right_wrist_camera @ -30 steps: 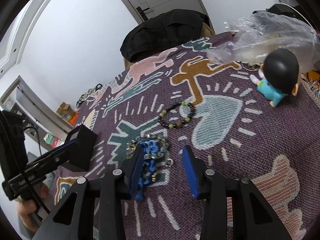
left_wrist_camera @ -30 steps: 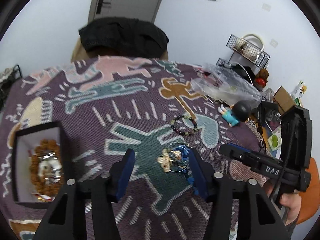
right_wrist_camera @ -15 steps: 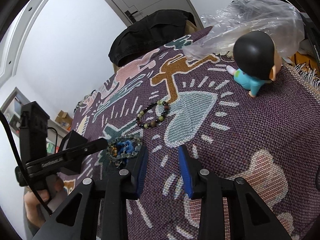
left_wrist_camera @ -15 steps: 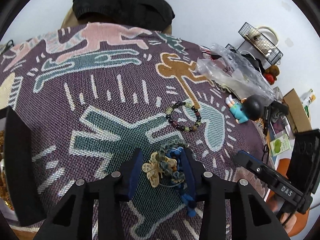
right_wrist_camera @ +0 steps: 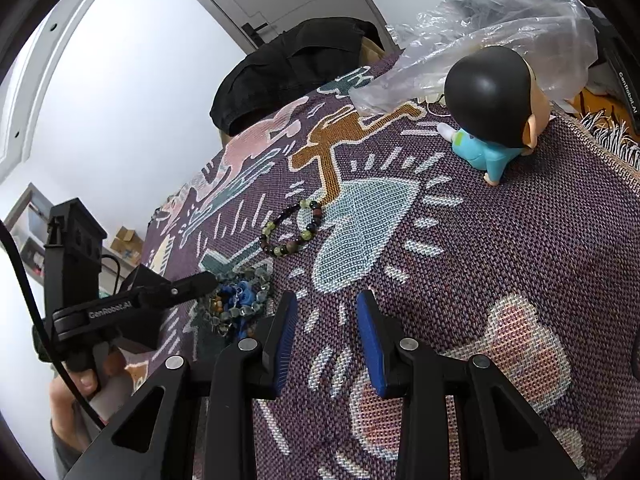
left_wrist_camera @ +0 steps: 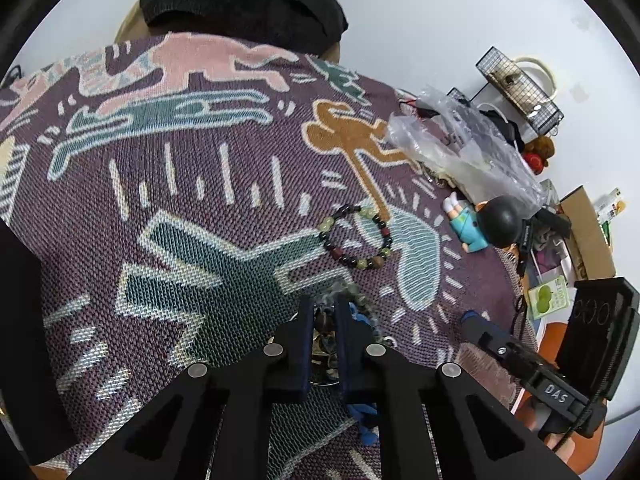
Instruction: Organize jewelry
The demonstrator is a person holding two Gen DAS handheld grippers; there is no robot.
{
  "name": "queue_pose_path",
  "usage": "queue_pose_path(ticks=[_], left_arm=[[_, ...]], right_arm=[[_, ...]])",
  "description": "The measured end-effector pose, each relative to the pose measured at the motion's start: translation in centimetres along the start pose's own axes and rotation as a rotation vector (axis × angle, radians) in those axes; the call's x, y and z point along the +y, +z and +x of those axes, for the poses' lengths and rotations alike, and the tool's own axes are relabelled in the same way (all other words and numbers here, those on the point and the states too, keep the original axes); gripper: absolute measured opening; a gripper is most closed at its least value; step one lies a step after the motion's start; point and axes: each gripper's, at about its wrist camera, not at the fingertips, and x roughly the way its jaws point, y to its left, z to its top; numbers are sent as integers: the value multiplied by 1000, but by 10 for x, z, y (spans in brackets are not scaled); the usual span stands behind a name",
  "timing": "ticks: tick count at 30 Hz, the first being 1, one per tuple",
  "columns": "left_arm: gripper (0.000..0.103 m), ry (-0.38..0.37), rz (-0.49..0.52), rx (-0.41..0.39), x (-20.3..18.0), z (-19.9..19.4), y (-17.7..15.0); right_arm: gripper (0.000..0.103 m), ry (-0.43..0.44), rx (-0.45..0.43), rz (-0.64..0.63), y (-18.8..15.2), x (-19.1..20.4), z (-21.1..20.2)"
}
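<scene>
The left gripper (left_wrist_camera: pixel 323 312) has just been closing, and its jaws now pinch the tangled jewelry pile (right_wrist_camera: pixel 236 300), a knot of blue, grey-green and gold pieces lying on the woven patterned cloth (left_wrist_camera: pixel 200 208). Part of the pile shows between the fingers and a blue piece trails out beneath them. Just beyond the left fingertips, a little to their right, lies a beaded bracelet (left_wrist_camera: pixel 356 236), apart from the pile. Further right sit a small figurine (left_wrist_camera: pixel 484 226) and a crumpled plastic bag (left_wrist_camera: pixel 460 152). The right gripper (right_wrist_camera: pixel 326 312) is just to the right of the pile, its jaws parted over bare cloth with nothing between them. The bracelet lies ahead of it, to its left.
</scene>
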Motion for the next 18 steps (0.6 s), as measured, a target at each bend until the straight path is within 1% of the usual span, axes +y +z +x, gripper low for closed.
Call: queue_pose_path(ticks=[4, 8, 14, 18], left_arm=[[10, -14, 17, -28, -8, -13, 3], [10, -49, 29, -63, -16, -27, 8], [10, -67, 59, -128, -28, -54, 14], [10, -59, 69, -170, -28, -72, 14]], right_arm=[[33, 8, 3, -9, -2, 4, 1], [33, 15, 7, -18, -2, 9, 3], [34, 29, 14, -24, -1, 16, 6], [34, 42, 21, -41, -2, 26, 8]])
